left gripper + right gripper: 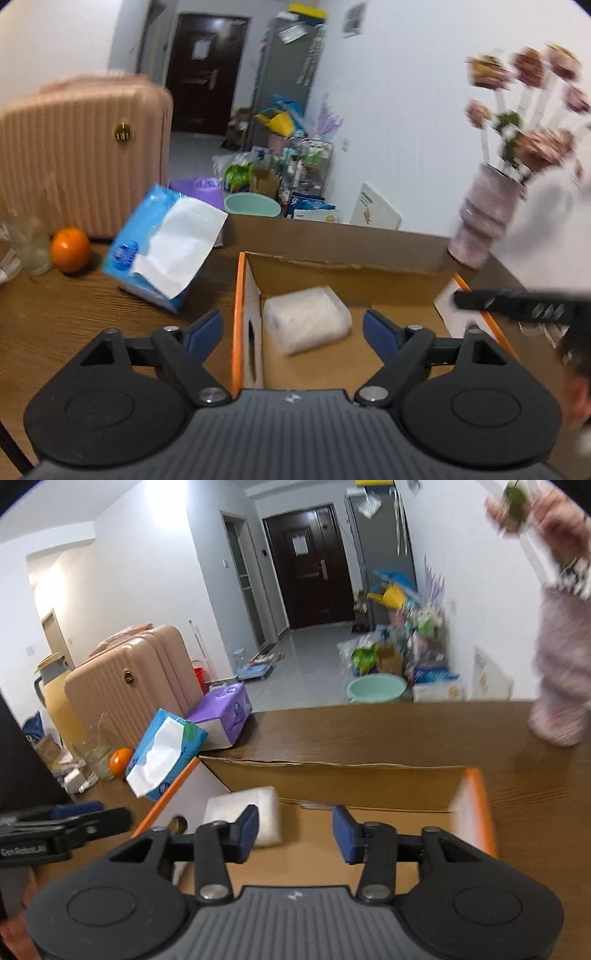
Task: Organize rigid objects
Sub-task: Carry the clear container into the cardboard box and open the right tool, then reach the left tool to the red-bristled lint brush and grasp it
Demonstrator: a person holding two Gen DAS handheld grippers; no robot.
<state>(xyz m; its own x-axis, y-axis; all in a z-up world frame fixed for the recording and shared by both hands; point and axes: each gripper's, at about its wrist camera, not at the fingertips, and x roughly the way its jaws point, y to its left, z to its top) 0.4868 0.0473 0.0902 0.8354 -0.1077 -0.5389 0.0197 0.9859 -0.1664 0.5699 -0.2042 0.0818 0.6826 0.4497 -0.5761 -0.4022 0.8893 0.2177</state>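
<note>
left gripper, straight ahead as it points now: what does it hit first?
Probably the white wrapped pack lying in the cardboard box; it sits between the open left gripper fingers in the left wrist view. Depth is unclear.

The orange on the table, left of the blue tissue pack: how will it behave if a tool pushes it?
The orange is round, so it would probably roll. Its glossy skin may slip between pads. The glass jar stands right beside it, so a push that way might knock it.

Left gripper (pixel 292 329) gapes wide; right gripper (pixel 294 833) half-spread, both empty.
</note>
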